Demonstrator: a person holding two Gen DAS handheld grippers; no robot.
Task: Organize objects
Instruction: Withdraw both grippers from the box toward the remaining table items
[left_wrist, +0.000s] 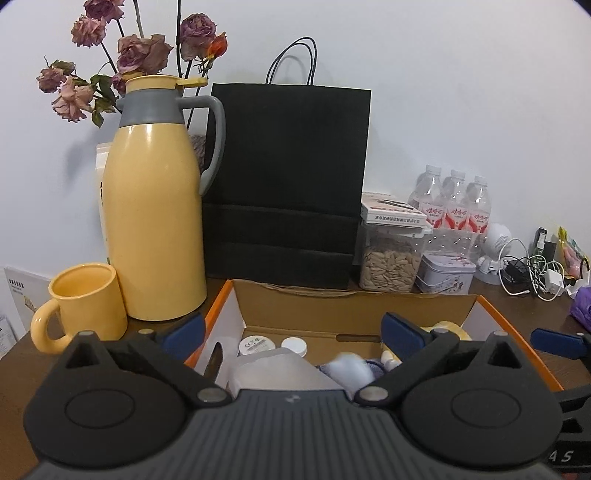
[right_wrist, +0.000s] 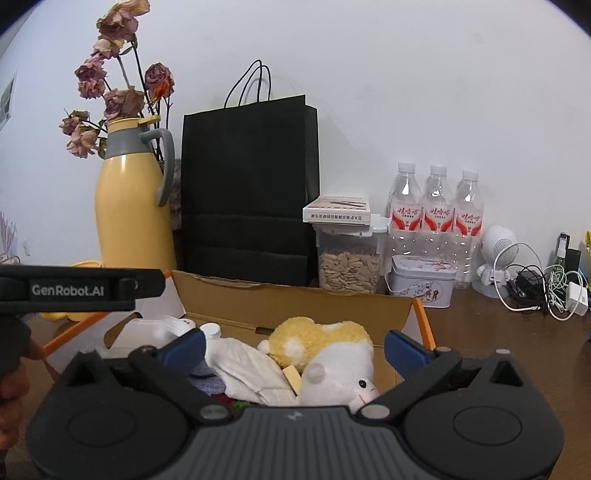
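Note:
An open cardboard box (left_wrist: 354, 301) with orange edges sits in front of me, also in the right wrist view (right_wrist: 295, 302). It holds a white plastic container (left_wrist: 280, 371), small round white jars (left_wrist: 256, 345), a bluish-white soft thing (left_wrist: 351, 367), a yellow and white plush toy (right_wrist: 332, 354) and a white cloth (right_wrist: 247, 363). My left gripper (left_wrist: 293, 332) is open and empty above the box's left part. My right gripper (right_wrist: 295, 343) is open and empty above the plush toy. The left gripper's body (right_wrist: 81, 288) shows at the left of the right wrist view.
Behind the box stand a yellow thermos jug (left_wrist: 155, 206), a yellow mug (left_wrist: 81, 306), a black paper bag (left_wrist: 288, 177), a seed jar (left_wrist: 389, 262), a tin (left_wrist: 445, 273), three water bottles (left_wrist: 454, 203), a white speaker and cables (right_wrist: 535, 280). Dried roses (left_wrist: 140, 48) stand behind the jug.

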